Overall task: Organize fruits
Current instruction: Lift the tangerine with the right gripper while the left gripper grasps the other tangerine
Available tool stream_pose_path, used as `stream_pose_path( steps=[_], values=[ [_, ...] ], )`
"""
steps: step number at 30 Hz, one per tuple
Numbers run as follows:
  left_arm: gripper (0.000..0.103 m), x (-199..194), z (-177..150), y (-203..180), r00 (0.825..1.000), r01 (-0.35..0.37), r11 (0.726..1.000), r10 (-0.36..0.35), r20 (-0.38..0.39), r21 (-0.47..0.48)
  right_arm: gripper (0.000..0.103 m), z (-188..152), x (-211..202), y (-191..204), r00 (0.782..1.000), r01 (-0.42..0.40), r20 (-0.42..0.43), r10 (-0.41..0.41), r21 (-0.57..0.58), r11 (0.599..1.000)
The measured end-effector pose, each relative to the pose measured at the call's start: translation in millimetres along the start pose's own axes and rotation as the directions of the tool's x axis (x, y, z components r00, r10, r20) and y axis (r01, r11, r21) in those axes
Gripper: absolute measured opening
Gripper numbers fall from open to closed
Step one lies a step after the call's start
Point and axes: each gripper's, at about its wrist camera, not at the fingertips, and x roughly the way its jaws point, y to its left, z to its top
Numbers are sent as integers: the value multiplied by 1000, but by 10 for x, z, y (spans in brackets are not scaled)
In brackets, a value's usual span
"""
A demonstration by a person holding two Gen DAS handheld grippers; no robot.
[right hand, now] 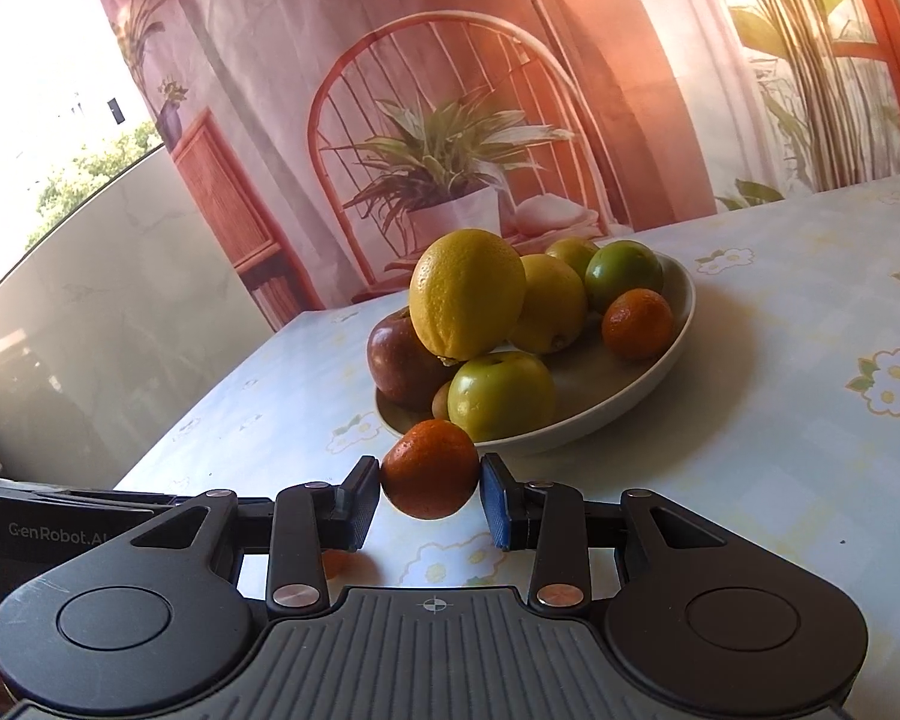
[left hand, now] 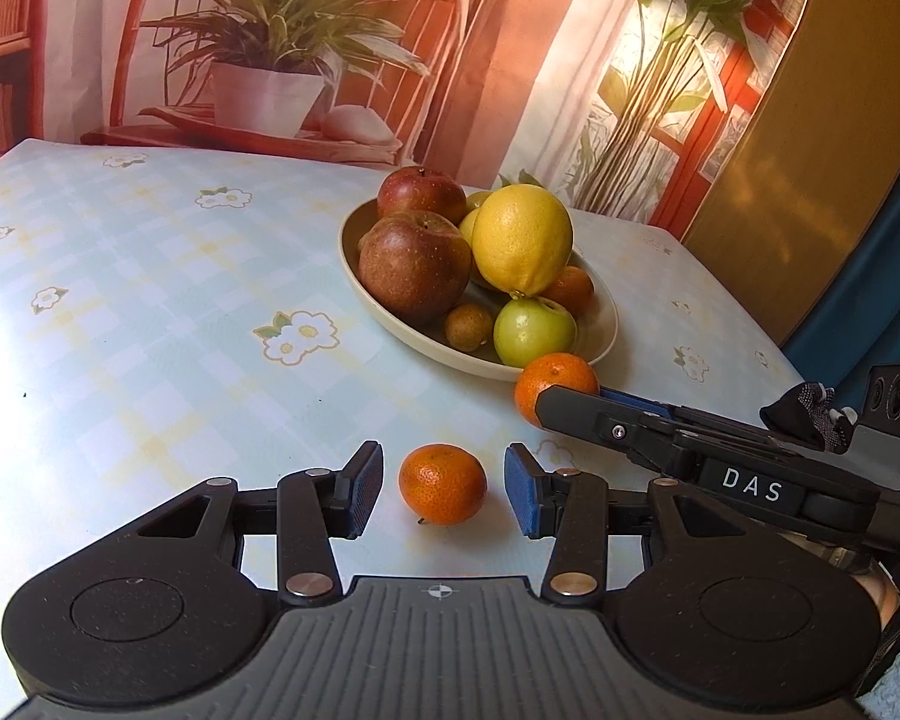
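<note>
Seen first from the left wrist, the left gripper (left hand: 444,489) hangs low over the table with the pale blue checked, flower-printed cloth (left hand: 150,312), its blue-padded fingers (left hand: 522,498) spread on either side of a small orange mandarin (left hand: 442,483) that lies on the cloth; a clear gap shows between each pad and the peel, so nothing is grasped. Beyond it stands a shallow cream oval bowl (left hand: 606,324) heaped with two dark red apples (left hand: 414,267), a large yellow citrus (left hand: 522,240), a green apple (left hand: 534,330), a small brown round fruit (left hand: 468,327) and another mandarin at the far rim. Just beside the bowl's near edge, the right gripper (left hand: 561,399) reaches in from the right, clamped on a second small orange mandarin (left hand: 549,378). Now from the right wrist, the right gripper's two pads press the sides of that held mandarin (right hand: 430,468), which hangs clear of the cloth, just in front of the bowl's rim (right hand: 648,378). Behind it the yellow citrus (right hand: 467,294) sits atop the pile, with green apples, a red apple and a mandarin around it. At the left edge, part of the left gripper's black body is visible.
</note>
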Motion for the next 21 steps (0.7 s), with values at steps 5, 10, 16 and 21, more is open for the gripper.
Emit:
stream_pose_path(
  steps=[5,10,16,21],
  values=[
    [47,61,-14,-3,1000,5,1000,-5,-18,0,34,-5,-4,-1,1000,-3,1,3,1,1000],
    [36,131,-18,5,999,6,1000,-5,-42,14,34,-6,-15,2,1000,-4,12,4,3,1000],
    [35,93,18,24,999,22,1000,-22,-23,-5,33,-9,-34,31,1000,2,22,-2,-14,1000],
    [35,-3,150,-26,999,22,1000,-23,29,21,33,28,-122,76,999,23,40,-21,-61,998]
  ],
)
